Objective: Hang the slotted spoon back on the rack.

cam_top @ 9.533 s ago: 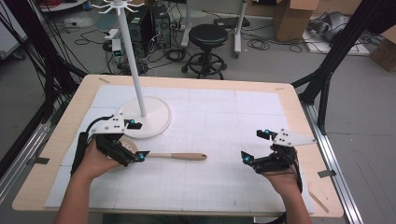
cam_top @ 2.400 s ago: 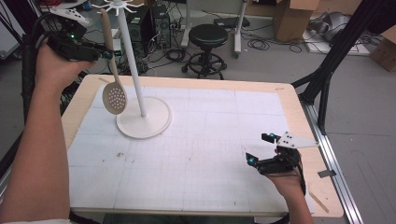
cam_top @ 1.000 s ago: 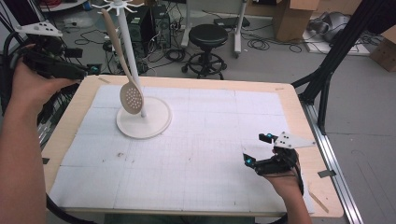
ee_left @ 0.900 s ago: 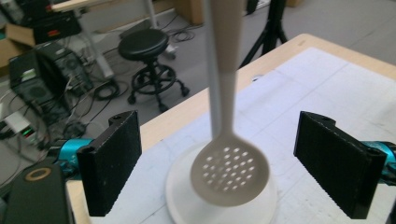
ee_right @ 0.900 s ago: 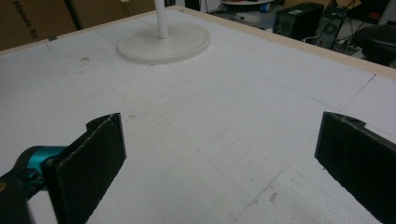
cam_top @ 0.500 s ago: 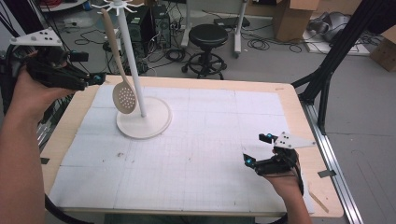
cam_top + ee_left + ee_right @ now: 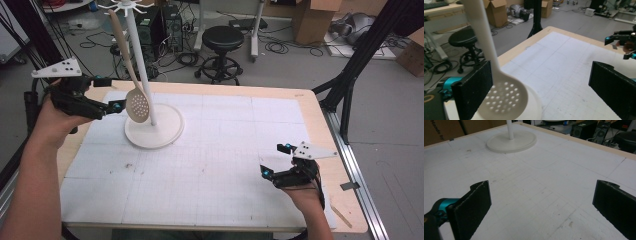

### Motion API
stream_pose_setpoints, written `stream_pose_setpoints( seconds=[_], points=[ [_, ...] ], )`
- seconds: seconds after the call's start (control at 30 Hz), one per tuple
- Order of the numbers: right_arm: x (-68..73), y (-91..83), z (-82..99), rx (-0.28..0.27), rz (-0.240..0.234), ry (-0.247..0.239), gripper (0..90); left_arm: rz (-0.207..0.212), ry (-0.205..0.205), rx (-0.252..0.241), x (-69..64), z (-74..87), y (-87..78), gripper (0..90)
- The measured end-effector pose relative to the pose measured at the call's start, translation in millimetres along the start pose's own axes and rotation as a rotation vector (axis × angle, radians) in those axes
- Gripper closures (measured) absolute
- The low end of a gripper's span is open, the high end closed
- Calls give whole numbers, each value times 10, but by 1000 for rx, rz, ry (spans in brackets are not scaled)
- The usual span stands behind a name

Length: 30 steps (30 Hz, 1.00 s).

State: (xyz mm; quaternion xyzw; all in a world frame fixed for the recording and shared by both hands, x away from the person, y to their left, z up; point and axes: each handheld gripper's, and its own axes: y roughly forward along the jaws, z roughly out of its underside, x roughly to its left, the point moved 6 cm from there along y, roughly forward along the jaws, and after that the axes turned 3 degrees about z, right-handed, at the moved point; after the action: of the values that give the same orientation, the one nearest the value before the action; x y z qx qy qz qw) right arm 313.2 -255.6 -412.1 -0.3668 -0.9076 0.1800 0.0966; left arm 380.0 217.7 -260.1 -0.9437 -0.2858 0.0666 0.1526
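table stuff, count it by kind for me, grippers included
slotted spoon: 1, hanging from the rack's top
utensil rack: 1, pole on a round base
grippers: 2, left gripper with jaws just opened beside the spoon, right gripper open over the table
total: 4

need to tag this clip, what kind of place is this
Most likely a lab or workshop set up for recording. A work table covered with a gridded mat stands on a grey floor among computer towers, loose cables, cardboard boxes and a black stool.
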Motion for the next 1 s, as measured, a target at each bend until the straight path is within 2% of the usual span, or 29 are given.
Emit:
stream_pose_setpoints(
  seconds=[0.07,0.1,0.33,0.5,0.53,0.67,0.87,1.0],
  points=[
    [-2,-1,0,0,0,0,5,11,1,-2,-25,25,20,61],
    [-2,0,2,0,0,1,5,30,0,-5,-81,70,53,61],
    [-13,1,6,-8,-4,9,5,61,10,-27,-258,202,141,62],
    [-15,-6,6,-10,-6,13,5,116,-1,-46,-416,398,283,62],
    [-17,-4,7,-11,-7,11,5,116,-1,-46,-416,398,283,62],
    [-17,4,10,-9,-4,11,5,109,20,-42,-499,581,428,62],
    [-14,13,21,-4,-8,13,5,148,5,-48,-621,825,598,62],
    [-16,13,28,-1,-8,10,5,151,11,-31,-643,891,638,62]
  ],
)
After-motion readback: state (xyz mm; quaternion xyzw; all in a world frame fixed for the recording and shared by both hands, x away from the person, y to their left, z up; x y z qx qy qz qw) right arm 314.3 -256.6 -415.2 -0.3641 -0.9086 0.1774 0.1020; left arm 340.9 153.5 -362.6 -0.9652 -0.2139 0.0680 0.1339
